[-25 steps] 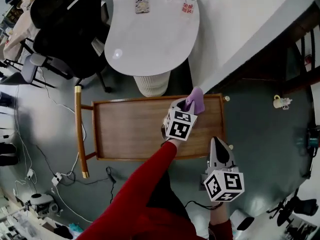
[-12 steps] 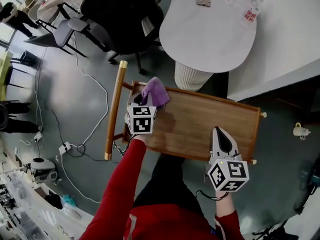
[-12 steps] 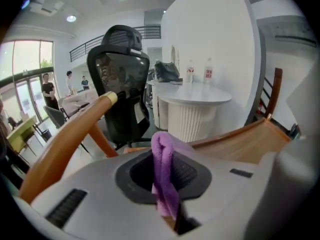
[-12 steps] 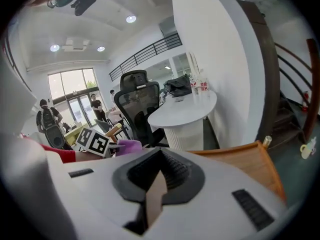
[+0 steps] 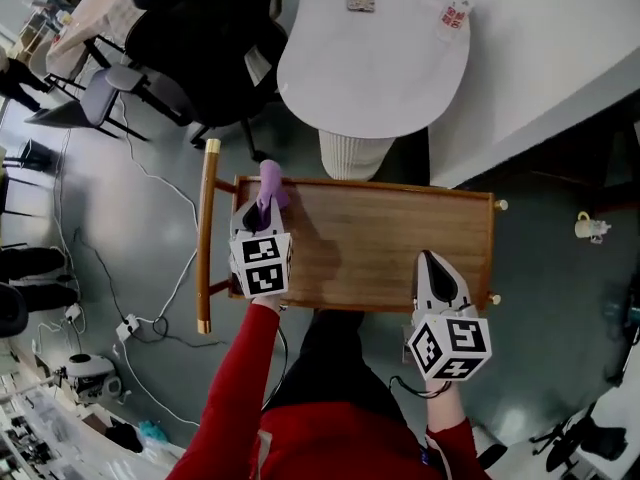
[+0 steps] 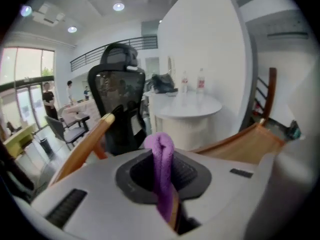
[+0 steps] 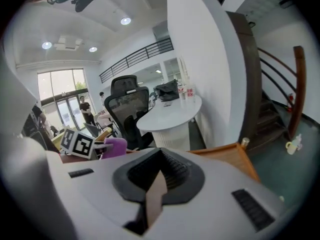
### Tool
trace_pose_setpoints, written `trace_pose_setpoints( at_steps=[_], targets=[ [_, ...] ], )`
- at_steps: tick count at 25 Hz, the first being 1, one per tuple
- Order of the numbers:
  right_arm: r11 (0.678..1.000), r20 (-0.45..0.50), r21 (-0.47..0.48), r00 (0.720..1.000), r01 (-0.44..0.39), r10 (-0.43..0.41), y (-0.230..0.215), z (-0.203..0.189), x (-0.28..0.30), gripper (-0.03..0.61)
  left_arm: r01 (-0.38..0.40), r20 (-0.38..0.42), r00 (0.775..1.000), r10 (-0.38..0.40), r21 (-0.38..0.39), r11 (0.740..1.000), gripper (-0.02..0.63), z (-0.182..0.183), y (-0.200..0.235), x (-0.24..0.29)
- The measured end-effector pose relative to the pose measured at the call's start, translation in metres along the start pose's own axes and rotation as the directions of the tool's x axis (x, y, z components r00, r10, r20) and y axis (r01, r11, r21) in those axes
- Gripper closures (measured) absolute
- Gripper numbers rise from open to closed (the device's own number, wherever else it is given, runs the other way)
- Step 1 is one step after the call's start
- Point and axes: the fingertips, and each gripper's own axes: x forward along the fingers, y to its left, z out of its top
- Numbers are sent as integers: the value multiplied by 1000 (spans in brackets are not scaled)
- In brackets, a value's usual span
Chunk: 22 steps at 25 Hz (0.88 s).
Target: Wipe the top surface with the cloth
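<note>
The folded purple cloth [image 5: 270, 181] is pinched between the jaws of the left hand-held gripper [image 5: 262, 206], at the far left corner of the rectangular, rimmed wooden surface [image 5: 390, 238] (whether it presses on the wood cannot be told). The right hand-held gripper [image 5: 430, 264] is clenched on nothing, over the surface's near edge toward the right. A wooden handle bar [image 5: 206, 238] runs along the left end. Beyond stand a round white table [image 5: 380, 63] and a black office chair [image 5: 200, 28].
</note>
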Motion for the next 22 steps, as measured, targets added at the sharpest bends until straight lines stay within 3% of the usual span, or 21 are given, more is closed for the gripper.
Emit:
trace_pose_setpoints(
  at_steps=[2, 3, 4, 7, 9, 10, 12, 14, 16, 18, 22],
  targets=[
    [997, 23, 33, 997, 68, -68, -18, -2, -20, 575, 186, 91, 978, -187, 10, 982, 569, 27, -65, -19],
    [993, 33, 53, 994, 107, -109, -30, -5, -32, 575, 298, 128, 946, -297, 15, 954, 569, 39, -109, -29],
    [986, 43, 77, 987, 149, -152, -42, -8, -46, 575, 409, 154, 900, -407, 17, 912, 569, 49, -157, -38],
    [953, 67, 153, 959, 263, -276, -75, -23, -92, 575, 666, 174, 733, -658, 14, 746, 569, 62, -290, -61],
    [926, 73, 192, 936, 324, -343, -91, -33, -121, 575, 751, 144, 650, -746, 25, 660, 569, 60, -358, -70],
    [913, 72, 208, 926, 350, -371, -97, -38, -133, 575, 776, 121, 623, -773, 33, 630, 569, 57, -384, -72],
    [891, 67, 236, 908, 388, -413, -106, -46, -153, 575, 804, 73, 589, -805, 40, 593, 569, 47, -421, -73],
    [879, 63, 250, 899, 407, -434, -111, -51, -164, 575, 812, 21, 581, -814, 58, 581, 569, 34, -442, -69],
    [876, 62, 253, 897, 410, -438, -112, -55, -170, 575, 802, -31, 594, -804, 91, 590, 569, 18, -451, -61],
    [885, 62, 243, 904, 398, -424, -112, -56, -172, 575, 773, -68, 633, -771, 113, 624, 569, 6, -447, -52],
    [930, 50, 183, 941, 320, -334, -103, -45, -149, 575, 676, -87, 737, -670, 121, 727, 569, -1, -399, -26]
  ],
)
